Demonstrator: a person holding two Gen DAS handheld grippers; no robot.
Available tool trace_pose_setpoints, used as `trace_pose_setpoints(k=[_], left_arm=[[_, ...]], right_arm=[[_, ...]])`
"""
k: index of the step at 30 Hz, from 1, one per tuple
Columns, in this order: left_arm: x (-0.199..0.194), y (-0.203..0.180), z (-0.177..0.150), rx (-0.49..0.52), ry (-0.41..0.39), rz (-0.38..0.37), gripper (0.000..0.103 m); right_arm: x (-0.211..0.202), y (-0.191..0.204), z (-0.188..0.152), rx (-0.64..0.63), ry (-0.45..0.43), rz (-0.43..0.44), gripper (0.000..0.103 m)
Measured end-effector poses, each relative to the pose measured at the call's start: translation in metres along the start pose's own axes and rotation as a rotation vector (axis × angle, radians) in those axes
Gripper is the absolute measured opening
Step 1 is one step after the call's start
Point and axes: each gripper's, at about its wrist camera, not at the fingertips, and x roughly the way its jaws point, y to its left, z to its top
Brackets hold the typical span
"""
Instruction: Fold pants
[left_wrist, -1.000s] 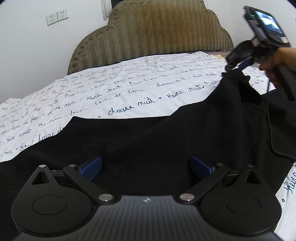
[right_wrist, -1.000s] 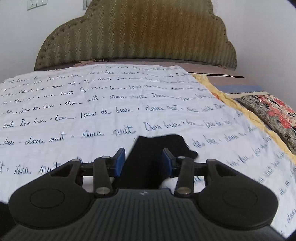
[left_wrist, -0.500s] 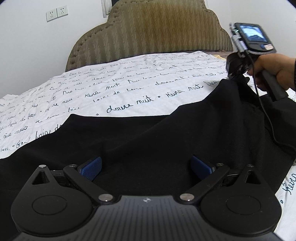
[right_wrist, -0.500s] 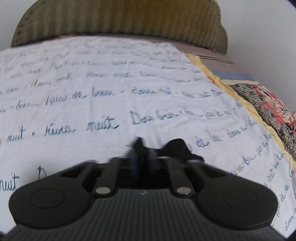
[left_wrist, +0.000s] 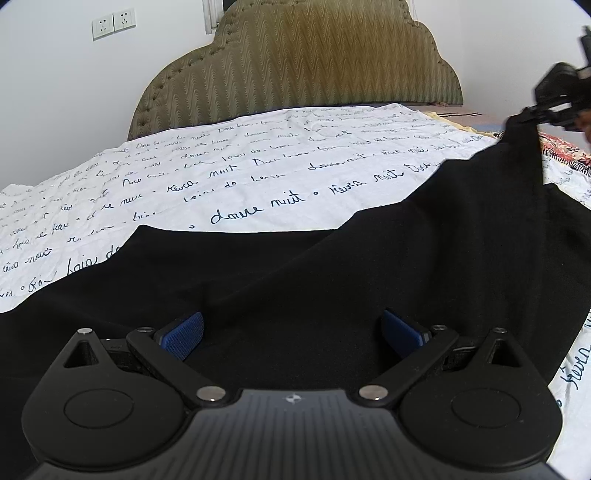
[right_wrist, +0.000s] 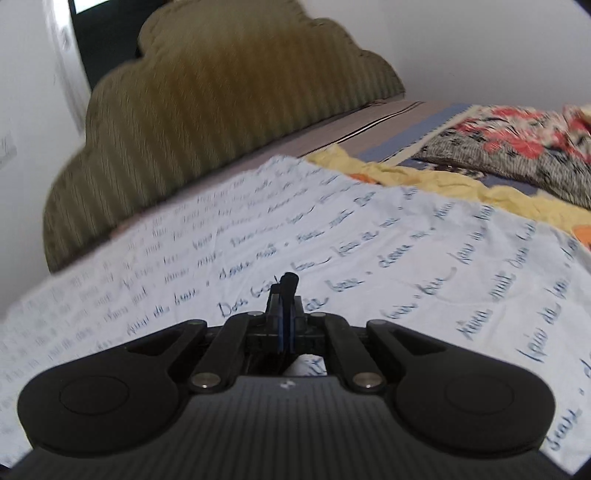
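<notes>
Black pants (left_wrist: 332, 280) lie spread over the near part of a bed. My left gripper (left_wrist: 291, 334) hovers low over the cloth with its blue pads (left_wrist: 183, 334) wide apart, so it is open and holds nothing. In the left wrist view my right gripper (left_wrist: 524, 116) is at the far right, lifting a corner of the pants into a peak. Seen from the right wrist, the right gripper (right_wrist: 285, 314) is shut, with a small tip of black pants cloth (right_wrist: 289, 281) sticking out between its pads.
The bed sheet (left_wrist: 258, 173) is white with dark handwriting print. An olive padded headboard (left_wrist: 306, 62) stands behind it against a white wall with sockets (left_wrist: 113, 23). A yellow sheet (right_wrist: 424, 177) and a floral pillow (right_wrist: 517, 147) lie at the bed's right.
The right gripper closed on the pants corner, then lifted it, swung right and rolled, so its view tilted. The cloth now rises to a peak at right. The left gripper stayed still and open.
</notes>
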Motion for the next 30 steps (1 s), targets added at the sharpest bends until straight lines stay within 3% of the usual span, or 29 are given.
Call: trace_pose_setpoints(k=[5,8,11,16,18,22,25,27,29,30], left_arm=[[-0.005,0.001,-0.001,-0.002,-0.017,-0.01,0.103],[-0.023,-0.007,-0.004,0.043,-0.12,-0.009,0.103],[-0.052,-0.036,-0.008,0.198,-0.251,-0.013,0.103],[-0.083,-0.111,-0.007,0.517,-0.363,-0.031,0.103],[-0.086,-0.134,-0.009,0.594,-0.395,-0.057,0.103],[-0.07,-0.165,-0.008,0.667,-0.398,-0.023,0.103],[-0.058,-0.175,-0.002,0.656,-0.344,-0.062,0.085],[-0.052,-0.178,0.003,0.639,-0.288,-0.091,0.058],[-0.044,-0.175,0.007,0.604,-0.244,-0.111,0.047],[-0.041,-0.174,0.009,0.586,-0.23,-0.121,0.032]], right_arm=[[-0.036,-0.032,0.006,0.067,-0.015,0.023,0.003],[-0.046,-0.044,0.005,0.088,-0.003,0.026,0.003],[-0.053,-0.051,0.007,0.104,-0.001,0.04,0.003],[-0.062,-0.055,0.011,0.104,-0.006,0.083,0.003],[-0.065,-0.058,0.011,0.106,-0.009,0.096,0.003],[-0.07,-0.067,0.012,0.116,-0.009,0.117,0.003],[-0.076,-0.072,0.014,0.108,-0.012,0.131,0.003],[-0.078,-0.075,0.015,0.105,-0.011,0.137,0.003],[-0.08,-0.08,0.016,0.11,-0.008,0.144,0.003],[-0.08,-0.082,0.015,0.111,-0.007,0.145,0.003]])
